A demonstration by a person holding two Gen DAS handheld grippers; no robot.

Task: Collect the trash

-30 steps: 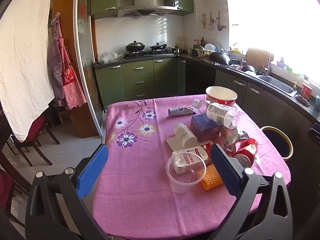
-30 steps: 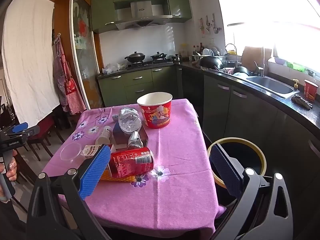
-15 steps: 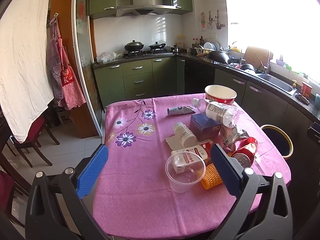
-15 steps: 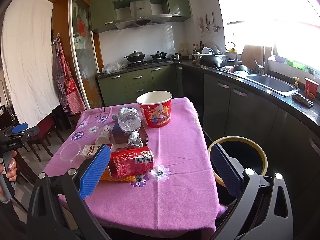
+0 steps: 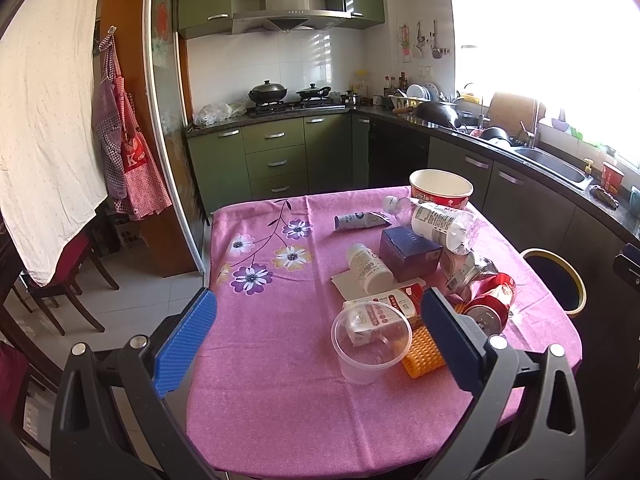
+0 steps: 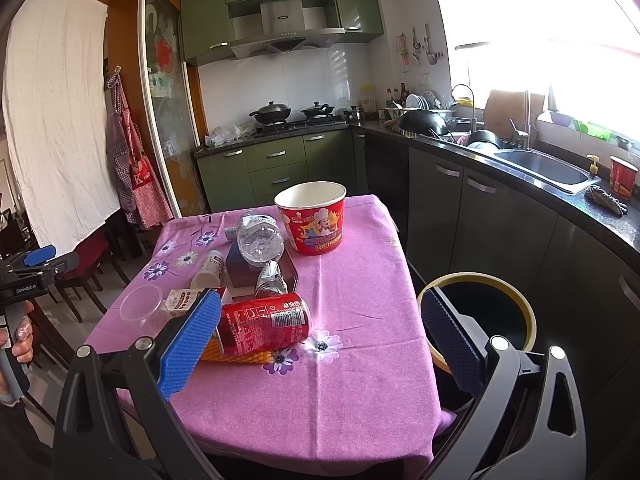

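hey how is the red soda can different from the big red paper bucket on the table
The red soda can lies on its side; the red paper bucket stands upright with its mouth open. The can is dented metal and looks smaller; the bucket is wider, paper, with a cartoon chef printed on it. The can sits at the near edge of the pile, the bucket at the far end. Both are red and rest on the pink tablecloth.

Two wrist views; shared table (image 5: 280,380)
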